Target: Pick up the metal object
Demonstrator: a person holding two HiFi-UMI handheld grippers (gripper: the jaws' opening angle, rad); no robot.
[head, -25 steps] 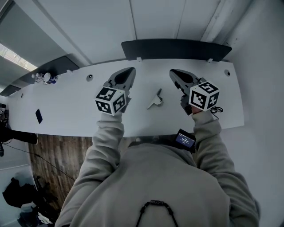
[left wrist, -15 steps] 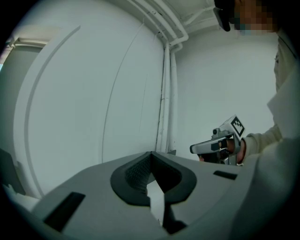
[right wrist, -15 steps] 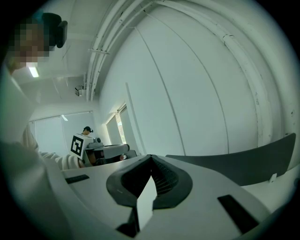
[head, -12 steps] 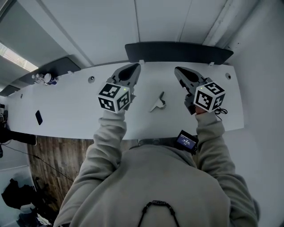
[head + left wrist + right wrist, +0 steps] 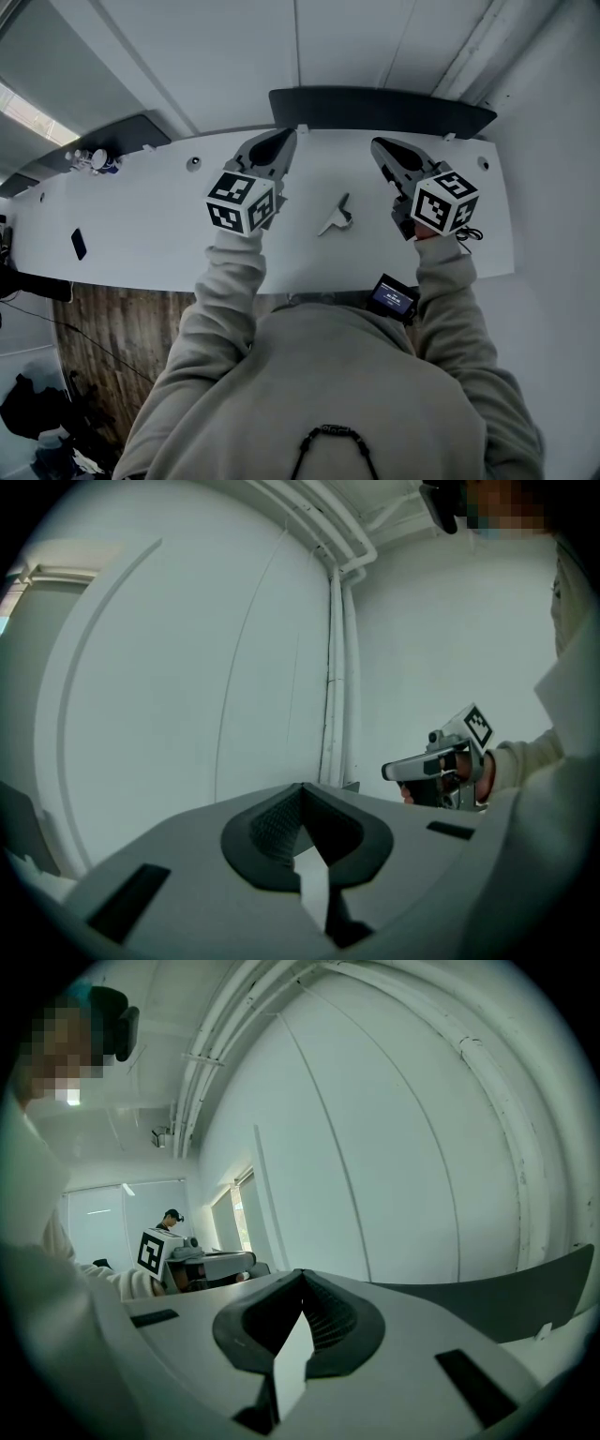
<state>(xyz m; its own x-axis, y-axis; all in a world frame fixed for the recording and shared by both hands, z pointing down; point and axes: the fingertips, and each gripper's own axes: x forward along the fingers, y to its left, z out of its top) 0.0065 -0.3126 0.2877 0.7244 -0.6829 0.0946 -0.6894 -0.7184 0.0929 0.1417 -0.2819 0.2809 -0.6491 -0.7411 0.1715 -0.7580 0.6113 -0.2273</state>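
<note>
The metal object [image 5: 335, 216], a small grey angled piece, lies on the white table [image 5: 150, 234] between my two grippers. My left gripper [image 5: 284, 137] is held above the table to its left, jaws shut with nothing in them; its tips [image 5: 301, 789] meet and point at the white wall. My right gripper [image 5: 377, 144] hovers to the object's right, also shut and empty, tips [image 5: 300, 1276] together. Each gripper shows in the other's view: the right gripper [image 5: 436, 766] and the left gripper [image 5: 202, 1262]. Neither touches the object.
A dark panel [image 5: 380, 108] runs along the table's back edge against the wall. A dark flat item [image 5: 78, 244] and small items [image 5: 94, 161] sit far left. A cable [image 5: 469, 234] lies by the right hand. Wooden floor [image 5: 122, 328] lies below the front edge.
Hardly anything: the head view has shifted slightly, and both grippers stay shut on either side of the metal object, which has not moved on the table.
</note>
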